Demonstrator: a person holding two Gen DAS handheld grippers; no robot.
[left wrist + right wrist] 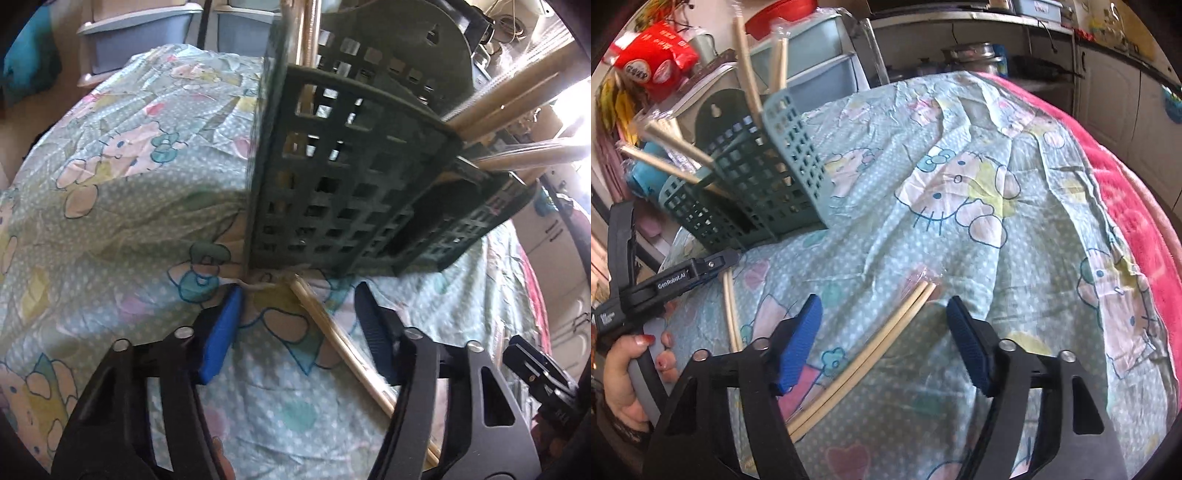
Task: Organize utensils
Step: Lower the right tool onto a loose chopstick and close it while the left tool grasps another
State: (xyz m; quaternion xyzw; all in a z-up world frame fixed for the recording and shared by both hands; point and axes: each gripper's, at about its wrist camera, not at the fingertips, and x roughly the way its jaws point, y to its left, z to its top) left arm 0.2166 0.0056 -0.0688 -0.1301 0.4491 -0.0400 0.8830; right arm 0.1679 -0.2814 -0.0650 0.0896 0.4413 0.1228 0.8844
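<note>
A dark green perforated utensil basket (351, 184) stands on the cartoon-print cloth (129, 184), with several wooden chopsticks (517, 99) sticking out of it. It also shows in the right wrist view (757, 184). My left gripper (295, 295) is open just in front of the basket's base, with a pair of wrapped chopsticks (343, 339) lying between its fingers on the cloth. My right gripper (882, 306) is open over another wrapped pair of chopsticks (871, 354) lying on the cloth. The left gripper (716, 264) is seen from the side at the left, over its chopsticks (731, 314).
A pink blanket (1126, 184) lies along the right side of the cloth (960, 147). Plastic storage drawers (812, 66) and a red bag (653, 62) stand behind the basket. Kitchen cabinets (1108, 92) line the far right.
</note>
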